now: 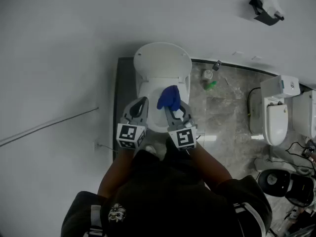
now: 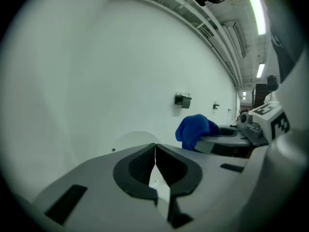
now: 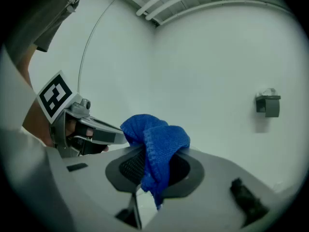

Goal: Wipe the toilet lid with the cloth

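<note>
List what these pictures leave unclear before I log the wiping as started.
- Whether the cloth touches the toilet: in the head view the cloth itself covers the spot, and neither gripper view shows under it.
- The toilet's front edge: in the head view it is hidden by the left gripper and the right gripper.
- The green item beside the toilet: in the head view it is too small to name.

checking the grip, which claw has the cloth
The right claw: its jaws pinch the blue cloth, while the left claw is shut on nothing.
</note>
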{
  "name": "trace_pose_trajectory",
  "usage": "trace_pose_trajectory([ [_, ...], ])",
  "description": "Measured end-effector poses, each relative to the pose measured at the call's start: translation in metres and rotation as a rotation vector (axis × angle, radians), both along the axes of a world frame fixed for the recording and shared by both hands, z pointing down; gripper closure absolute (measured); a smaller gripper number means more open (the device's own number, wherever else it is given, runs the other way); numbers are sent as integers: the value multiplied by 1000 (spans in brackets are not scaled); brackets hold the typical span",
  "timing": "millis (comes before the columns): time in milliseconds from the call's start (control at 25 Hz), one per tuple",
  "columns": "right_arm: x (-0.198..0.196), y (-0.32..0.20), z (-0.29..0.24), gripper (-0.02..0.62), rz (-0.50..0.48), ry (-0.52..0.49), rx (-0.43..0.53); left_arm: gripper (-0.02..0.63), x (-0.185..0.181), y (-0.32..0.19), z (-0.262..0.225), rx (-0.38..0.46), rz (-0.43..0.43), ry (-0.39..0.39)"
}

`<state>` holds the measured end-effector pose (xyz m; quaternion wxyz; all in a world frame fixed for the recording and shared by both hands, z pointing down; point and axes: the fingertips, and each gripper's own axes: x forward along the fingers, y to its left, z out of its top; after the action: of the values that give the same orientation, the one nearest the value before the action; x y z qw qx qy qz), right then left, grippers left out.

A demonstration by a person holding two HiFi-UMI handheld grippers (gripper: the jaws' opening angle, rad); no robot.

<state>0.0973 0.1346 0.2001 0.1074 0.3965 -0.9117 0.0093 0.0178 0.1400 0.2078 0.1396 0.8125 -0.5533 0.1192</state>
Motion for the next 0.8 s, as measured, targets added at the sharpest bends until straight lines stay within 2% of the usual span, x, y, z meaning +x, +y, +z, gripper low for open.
trace_pose_trajectory([
  [200, -30, -53, 20, 523, 14, 32, 5, 594, -39, -56, 21, 7, -41, 0],
  [360, -67, -87, 42, 523, 14, 91, 42, 594, -62, -97, 40, 15, -19, 19],
  [560, -102, -135, 71, 523, 106, 123, 62, 594, -84, -144, 75, 24, 43, -5],
  [800, -131, -199, 108, 523, 171, 135, 75, 594, -121, -194, 122, 15, 28, -1],
])
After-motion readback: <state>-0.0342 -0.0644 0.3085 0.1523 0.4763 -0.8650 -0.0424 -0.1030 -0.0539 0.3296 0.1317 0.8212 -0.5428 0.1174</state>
